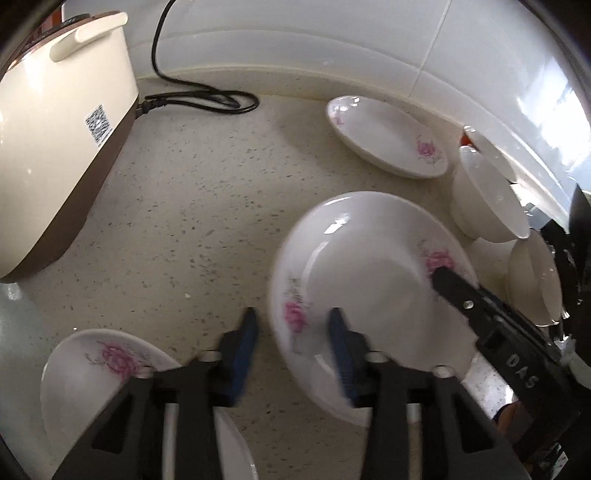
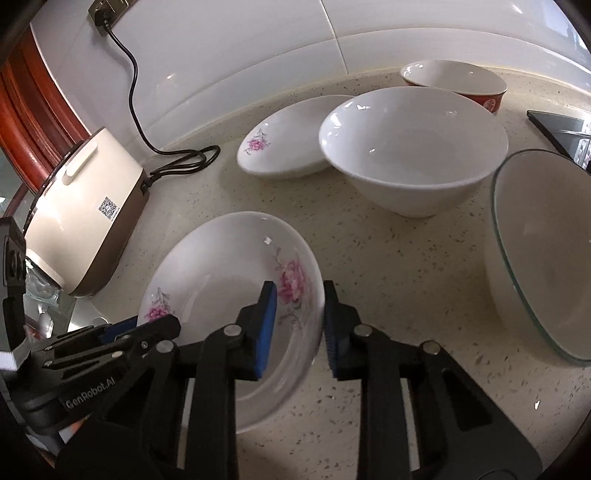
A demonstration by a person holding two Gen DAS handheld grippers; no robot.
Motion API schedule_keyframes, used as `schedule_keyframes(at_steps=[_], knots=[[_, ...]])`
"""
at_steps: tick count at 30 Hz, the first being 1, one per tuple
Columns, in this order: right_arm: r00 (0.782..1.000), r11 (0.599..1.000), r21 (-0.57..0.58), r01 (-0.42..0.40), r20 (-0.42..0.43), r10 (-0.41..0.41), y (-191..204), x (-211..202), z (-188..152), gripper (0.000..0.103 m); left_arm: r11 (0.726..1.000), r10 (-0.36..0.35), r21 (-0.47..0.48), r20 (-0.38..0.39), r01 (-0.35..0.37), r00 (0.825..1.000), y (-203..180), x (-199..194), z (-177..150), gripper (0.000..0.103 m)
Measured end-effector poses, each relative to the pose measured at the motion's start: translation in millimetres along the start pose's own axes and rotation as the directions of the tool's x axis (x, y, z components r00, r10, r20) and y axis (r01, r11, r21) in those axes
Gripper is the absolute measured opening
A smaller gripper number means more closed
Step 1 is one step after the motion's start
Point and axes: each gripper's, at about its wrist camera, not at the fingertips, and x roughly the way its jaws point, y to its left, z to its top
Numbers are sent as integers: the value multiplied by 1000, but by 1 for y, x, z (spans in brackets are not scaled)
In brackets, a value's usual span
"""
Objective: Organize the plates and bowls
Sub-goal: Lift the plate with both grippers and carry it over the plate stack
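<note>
This is a home kitchen. A speckled stone countertop [image 2: 388, 258] meets a white tiled wall [image 2: 258, 55], and a cream rice cooker [image 2: 88, 214] stands at the left of the frame, its black cord [image 2: 129, 74] running to a wall socket [image 2: 107, 9] at upper left. Flowered plates [image 2: 288, 136] and white bowls [image 2: 413, 147] fill the middle and right.

Both views are evenly and fairly brightly lit. In the left wrist view, strong glare is seen on the wall tiles [image 1: 546, 92] at upper right, and small highlights on the plate [image 1: 369, 280]. Motion blur is seen on that plate's near rim and on the blue pads [image 1: 243, 354]. Soft shadows are cast under the bowl [image 2: 413, 147]. Straight lines are bowed by the fisheye, and the corners are vignetted black.
</note>
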Motion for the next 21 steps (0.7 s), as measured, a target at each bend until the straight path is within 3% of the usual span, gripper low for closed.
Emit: schedule_keyframes(at_steps=[2,11,21], knots=[[1000,999,32,-28,-2,28,-5,0,0,26,1000,27,4,12,-27,1000,-6,-1,-2,29],[989,989,52,-137,68,134,-5,-19,0,26,999,25,-36,56,-23,998,0,-14,-10,28],[953,961,0,-276,130,274,13,-37,-2,26,998,24,-68,142,-15,990,13,-50,-18,28]])
